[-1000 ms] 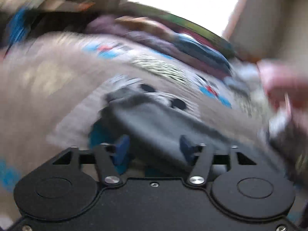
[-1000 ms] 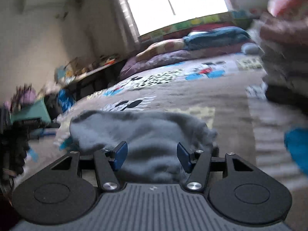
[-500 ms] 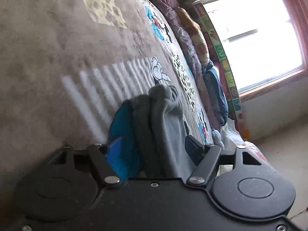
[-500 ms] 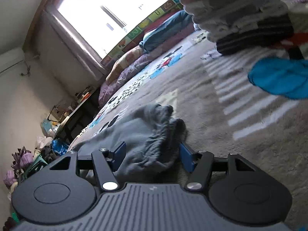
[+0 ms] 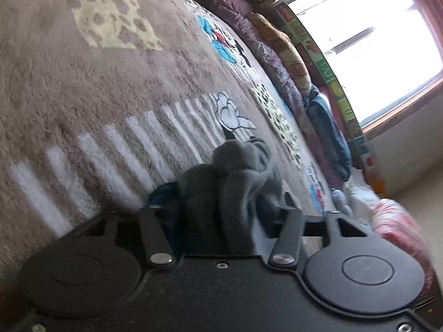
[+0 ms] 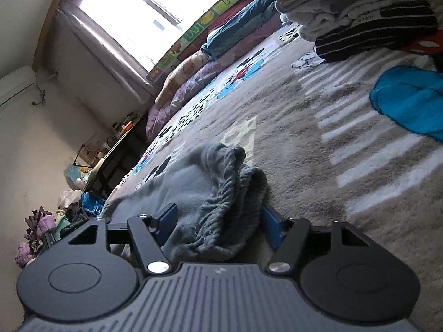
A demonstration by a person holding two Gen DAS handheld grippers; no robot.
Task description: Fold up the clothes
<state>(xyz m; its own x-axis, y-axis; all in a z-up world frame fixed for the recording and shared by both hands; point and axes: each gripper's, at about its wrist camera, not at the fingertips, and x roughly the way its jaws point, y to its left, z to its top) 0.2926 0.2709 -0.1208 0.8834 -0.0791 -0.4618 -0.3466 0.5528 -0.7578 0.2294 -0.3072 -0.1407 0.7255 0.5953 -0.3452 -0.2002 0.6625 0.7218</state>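
Grey garment (image 6: 210, 193) lies bunched on patterned blanket (image 6: 318, 144), below stack of folded clothes (image 6: 360, 8). Left gripper (image 5: 218, 213) and right gripper (image 6: 218, 218) straddle bunched cloth – firm grip unclear; thick folds likely slip, fold collapsing.

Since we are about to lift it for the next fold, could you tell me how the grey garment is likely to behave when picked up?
The grey garment will probably be floppy: it already lies bunched in soft folds between the fingers of the right gripper. It looks like light knit, so probably easy to lift. Its free end, spread on the blanket, will likely sag and drag.
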